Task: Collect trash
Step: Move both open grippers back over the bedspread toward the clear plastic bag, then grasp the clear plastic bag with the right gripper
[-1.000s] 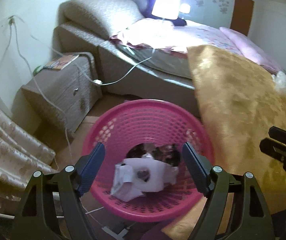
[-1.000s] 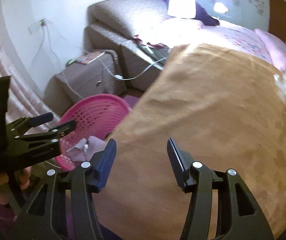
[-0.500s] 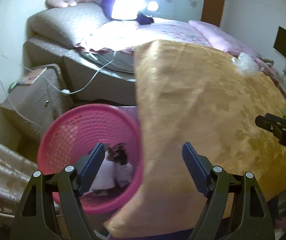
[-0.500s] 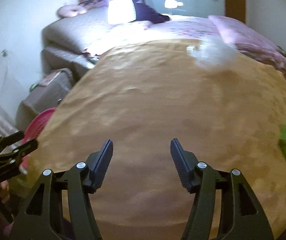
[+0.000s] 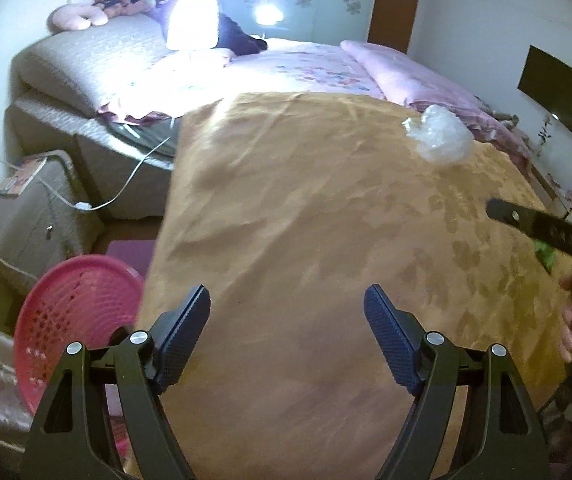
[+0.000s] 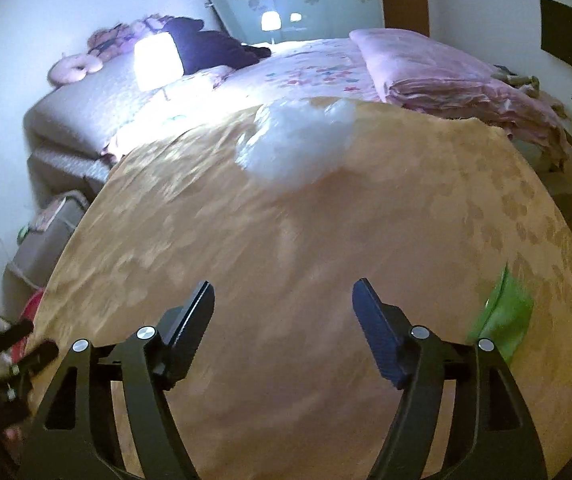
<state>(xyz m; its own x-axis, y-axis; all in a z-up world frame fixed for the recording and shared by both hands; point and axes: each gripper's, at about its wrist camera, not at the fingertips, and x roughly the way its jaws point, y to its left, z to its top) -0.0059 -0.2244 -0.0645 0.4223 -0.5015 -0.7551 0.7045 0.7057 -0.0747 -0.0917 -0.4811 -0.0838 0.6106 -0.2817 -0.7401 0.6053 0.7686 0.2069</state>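
Left gripper (image 5: 287,332): fingers wide apart, empty, over the gold bedspread (image 5: 325,220). Right gripper (image 6: 283,318): fingers opening, empty; crumpled white plastic (image 6: 297,148) ahead, green scrap (image 6: 503,316) just right.

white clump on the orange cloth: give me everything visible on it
The white clump is a crumpled, translucent wad that looks like thin plastic film or a bag, puffy, with a small twisted end at its left. It lies on the far part of the orange cloth, near the folded pink blanket. Nothing else touches it. In the right wrist view it is blurred.
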